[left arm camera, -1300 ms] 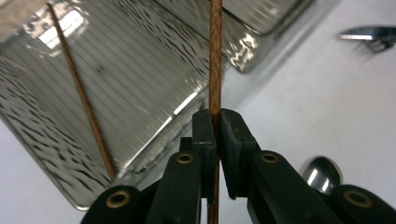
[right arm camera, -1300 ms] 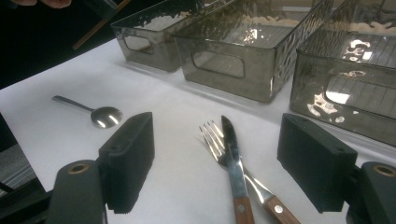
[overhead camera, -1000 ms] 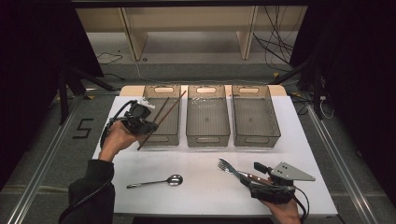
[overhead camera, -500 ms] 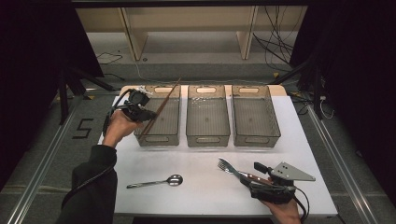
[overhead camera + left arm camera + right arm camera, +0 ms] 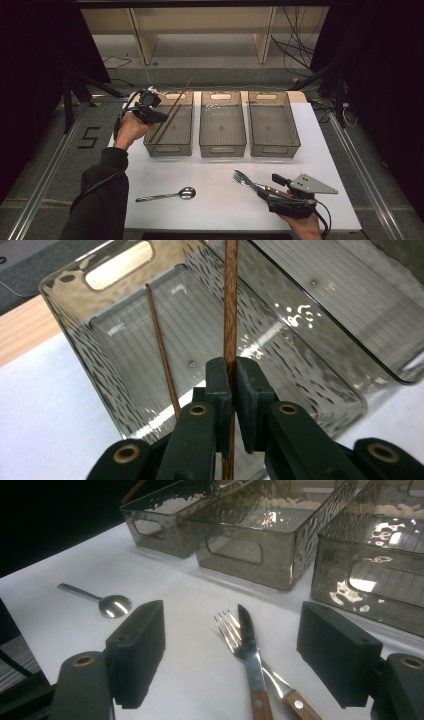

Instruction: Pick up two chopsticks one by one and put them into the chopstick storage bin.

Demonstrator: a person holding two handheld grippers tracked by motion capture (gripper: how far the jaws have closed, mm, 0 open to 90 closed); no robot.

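My left gripper (image 5: 158, 117) hangs over the left edge of the left bin (image 5: 167, 150), shut on a brown chopstick (image 5: 230, 315) that slants up past the bin's far rim. The left gripper view has the jaws (image 5: 232, 370) pinching that stick, and a second chopstick (image 5: 162, 355) leans inside the bin. At the front right my right gripper (image 5: 272, 190) rests low on the table, open, its jaws (image 5: 240, 655) standing wide on either side of a wooden-handled knife (image 5: 248, 635) and fork (image 5: 226, 626), touching neither.
Three smoky clear bins stand in a row at the back of the white table (image 5: 225, 170): the left one, a middle one (image 5: 222, 149) and a right one (image 5: 275, 149). A metal spoon (image 5: 167, 195) lies at the front left, the same spoon (image 5: 112, 604) left of my right jaws.
My left hand has carried the chopstick toward the far end of the left bin and slightly up. The right gripper, fork, knife and spoon have stayed put.
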